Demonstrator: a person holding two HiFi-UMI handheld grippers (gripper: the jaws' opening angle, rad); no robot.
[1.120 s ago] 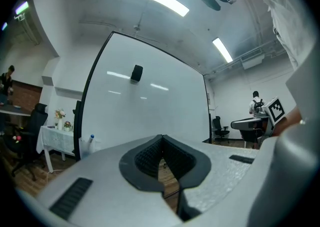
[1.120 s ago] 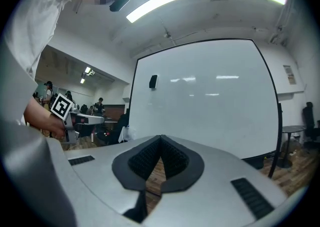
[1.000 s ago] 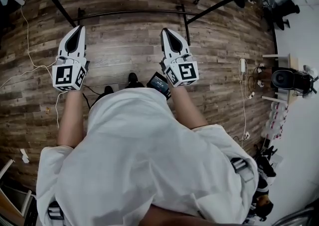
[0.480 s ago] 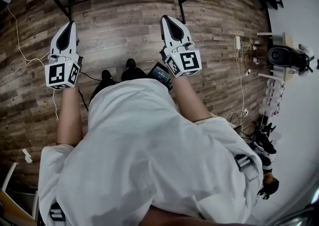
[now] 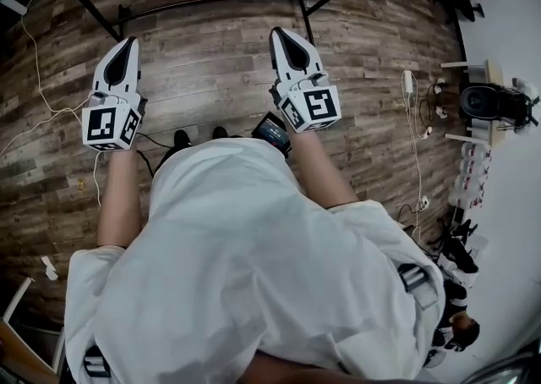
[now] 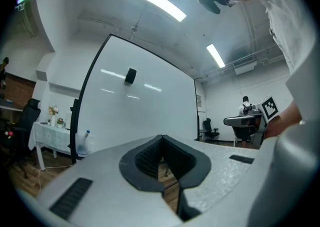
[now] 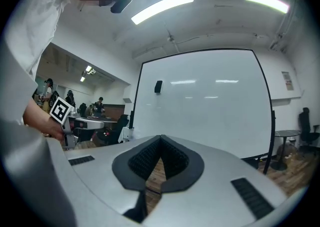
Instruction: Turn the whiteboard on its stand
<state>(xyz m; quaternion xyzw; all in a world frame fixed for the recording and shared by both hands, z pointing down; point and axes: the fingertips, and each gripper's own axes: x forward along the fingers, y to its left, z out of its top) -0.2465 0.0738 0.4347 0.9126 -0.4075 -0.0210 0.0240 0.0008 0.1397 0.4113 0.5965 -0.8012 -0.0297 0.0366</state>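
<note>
The whiteboard (image 6: 142, 108) is a large white panel in a black frame, upright on its stand ahead of me; it also fills the right gripper view (image 7: 210, 108). A small black block (image 6: 130, 75) sticks to its face. The stand's black floor bars (image 5: 211, 0) run across the top of the head view. My left gripper (image 5: 128, 42) and right gripper (image 5: 280, 35) are held out at waist height, both pointing at the board and short of it. Each is shut with nothing between its jaws (image 6: 162, 141) (image 7: 160, 140).
Wooden plank floor (image 5: 203, 69) lies under the grippers. A white cable (image 5: 40, 78) trails at the left, a power strip (image 5: 411, 86) with cords at the right beside a small table (image 5: 483, 105). A bottle (image 6: 86, 140) stands at the board's lower left. People sit at desks (image 7: 95, 113).
The left gripper swung outward to the left, then came partly back. The right gripper has hardly moved. The stand's bars sit a little higher in the head view. Both stay shut.
</note>
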